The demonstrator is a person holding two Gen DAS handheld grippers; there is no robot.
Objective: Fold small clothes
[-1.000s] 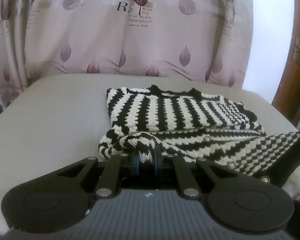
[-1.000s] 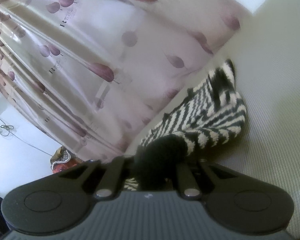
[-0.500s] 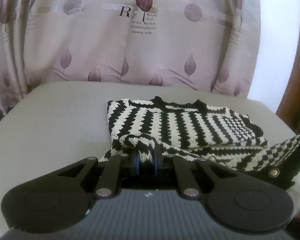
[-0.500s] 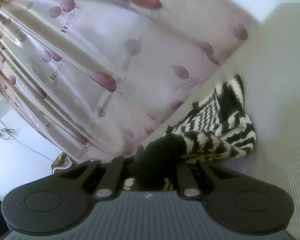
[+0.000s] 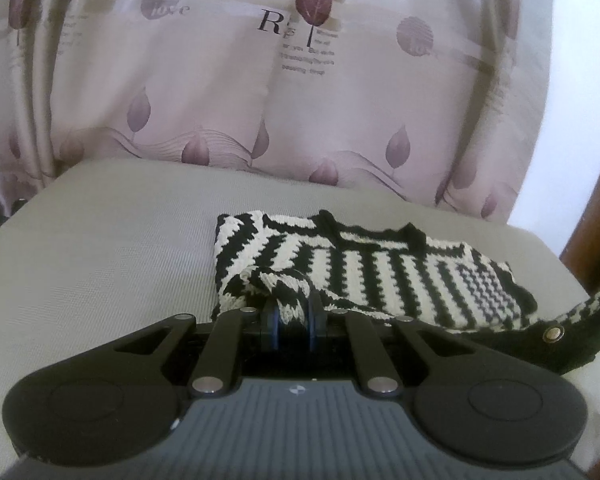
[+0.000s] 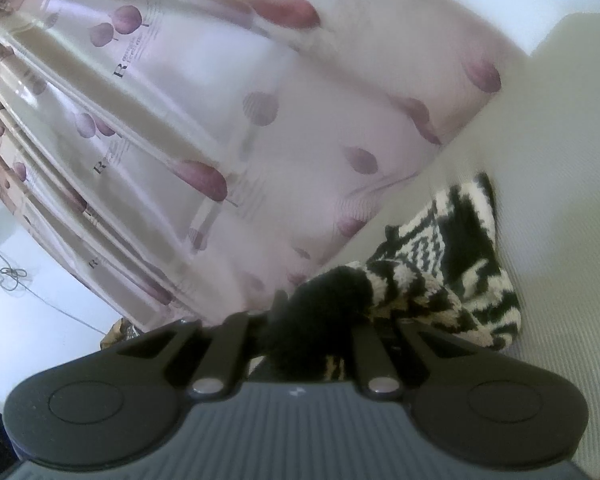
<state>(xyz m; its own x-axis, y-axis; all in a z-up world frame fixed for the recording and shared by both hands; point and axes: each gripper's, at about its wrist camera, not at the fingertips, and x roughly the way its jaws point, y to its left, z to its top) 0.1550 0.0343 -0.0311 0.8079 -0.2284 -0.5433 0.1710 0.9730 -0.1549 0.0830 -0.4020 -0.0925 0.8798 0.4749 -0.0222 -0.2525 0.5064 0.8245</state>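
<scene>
The step in hand looks like the folding of the lower edge of a black-and-white knitted sweater up over its body. The sweater lies on a grey cushion, straight ahead of the left hand-held gripper, and its near edge is lifted off the cushion. The left hand-held gripper is clenched on a bunched part of this striped edge, at the sweater's left side. The right hand-held gripper is clenched on the dark trim of the same sweater, which hangs just beyond and to the right of its tip. In my judgement, the next move calls for both hands to carry the edge forward together, at the same height, and lay it flat on the far part before letting go. No container is visible here. Behind the cushion hangs a curtain with a leaf print.
</scene>
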